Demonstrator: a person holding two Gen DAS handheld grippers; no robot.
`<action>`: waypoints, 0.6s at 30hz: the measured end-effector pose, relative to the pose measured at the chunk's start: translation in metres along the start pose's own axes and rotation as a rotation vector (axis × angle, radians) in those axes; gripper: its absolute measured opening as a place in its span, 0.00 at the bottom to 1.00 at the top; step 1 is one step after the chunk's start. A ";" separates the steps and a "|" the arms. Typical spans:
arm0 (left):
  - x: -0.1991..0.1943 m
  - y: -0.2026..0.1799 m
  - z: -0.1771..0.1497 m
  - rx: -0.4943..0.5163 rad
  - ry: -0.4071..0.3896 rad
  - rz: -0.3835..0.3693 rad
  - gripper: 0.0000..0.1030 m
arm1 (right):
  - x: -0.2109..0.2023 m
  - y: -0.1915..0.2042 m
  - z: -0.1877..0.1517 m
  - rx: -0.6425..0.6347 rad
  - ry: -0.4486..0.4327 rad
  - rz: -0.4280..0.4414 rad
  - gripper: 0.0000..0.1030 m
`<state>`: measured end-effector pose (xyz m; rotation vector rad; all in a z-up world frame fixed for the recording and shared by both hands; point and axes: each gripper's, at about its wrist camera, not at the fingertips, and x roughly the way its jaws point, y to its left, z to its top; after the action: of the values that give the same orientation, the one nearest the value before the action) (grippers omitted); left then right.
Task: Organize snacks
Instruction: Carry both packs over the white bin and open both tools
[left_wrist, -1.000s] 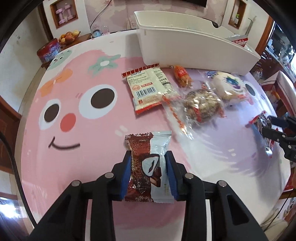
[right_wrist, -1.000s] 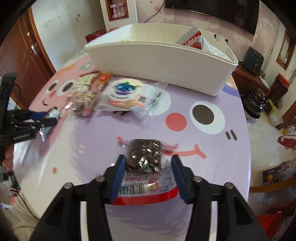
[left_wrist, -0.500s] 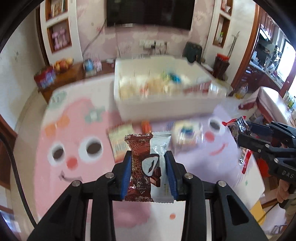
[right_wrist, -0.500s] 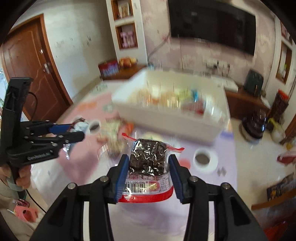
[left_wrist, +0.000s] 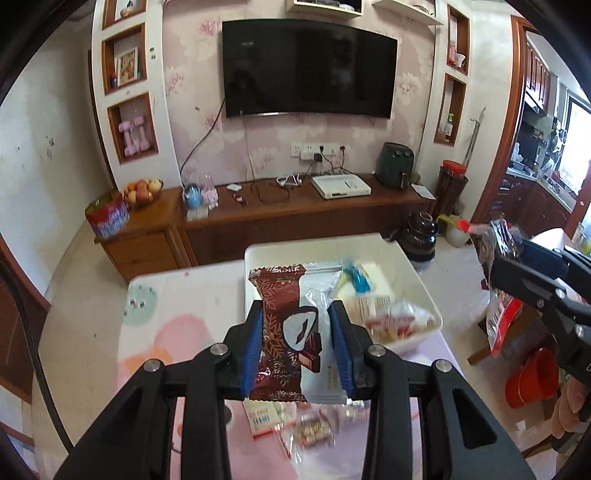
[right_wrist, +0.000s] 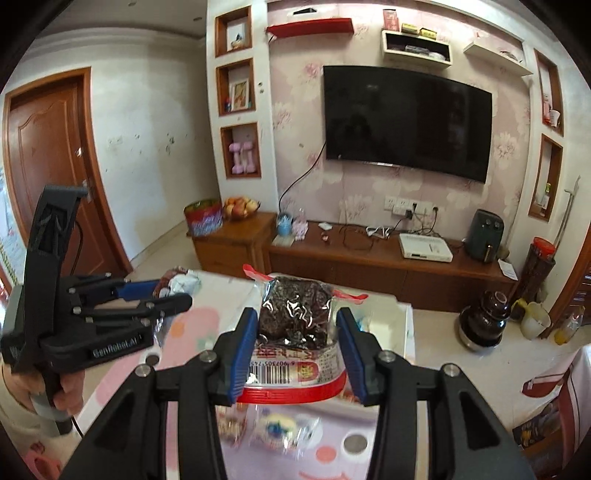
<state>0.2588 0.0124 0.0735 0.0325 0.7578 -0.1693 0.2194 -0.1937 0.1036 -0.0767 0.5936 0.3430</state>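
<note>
Left wrist view: left gripper (left_wrist: 297, 341) centre frame, blue pads pinching a brown-and-white chocolate snack packet (left_wrist: 295, 332) by its two long edges, packet upright between the jaws. White bin (left_wrist: 413, 273) sits on the table behind it, toward 12–1 o'clock, with several wrapped snacks inside, blurred. Pink cartoon tablecloth (left_wrist: 166, 332) at 9 o'clock. Loose snacks (left_wrist: 291, 424) lie on the cloth under the gripper at 6 o'clock, blurred. Right gripper (left_wrist: 517, 273) enters at 3 o'clock, clamped on a dark snack bag with red trim (left_wrist: 498, 295); hand (left_wrist: 569, 410) on its grip at 4 o'clock.

Right wrist view: right gripper (right_wrist: 297, 341) centre, blue pads pressing both sides of the dark snack bag with red trim, barcode facing camera, bag upright. White bin partly hidden behind it, rim at 2 o'clock. Left gripper at 9 o'clock, jaws nipping the chocolate packet, mostly hidden. Hand (right_wrist: 64, 387) holds its handle at 8 o'clock. A round blue-printed snack (right_wrist: 280, 428) lies on the cloth at 6 o'clock.
</note>
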 end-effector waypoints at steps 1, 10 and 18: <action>0.002 -0.001 0.007 0.001 -0.002 0.004 0.32 | 0.001 -0.003 0.007 0.011 -0.004 0.001 0.43; 0.045 -0.010 0.048 -0.011 0.047 0.005 0.32 | 0.047 -0.028 0.045 0.087 0.024 -0.038 0.43; 0.098 -0.011 0.066 -0.041 0.074 0.020 0.32 | 0.092 -0.061 0.053 0.182 0.076 -0.078 0.43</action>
<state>0.3718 -0.0179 0.0547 0.0075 0.8345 -0.1343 0.3397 -0.2150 0.0941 0.0622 0.6926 0.2102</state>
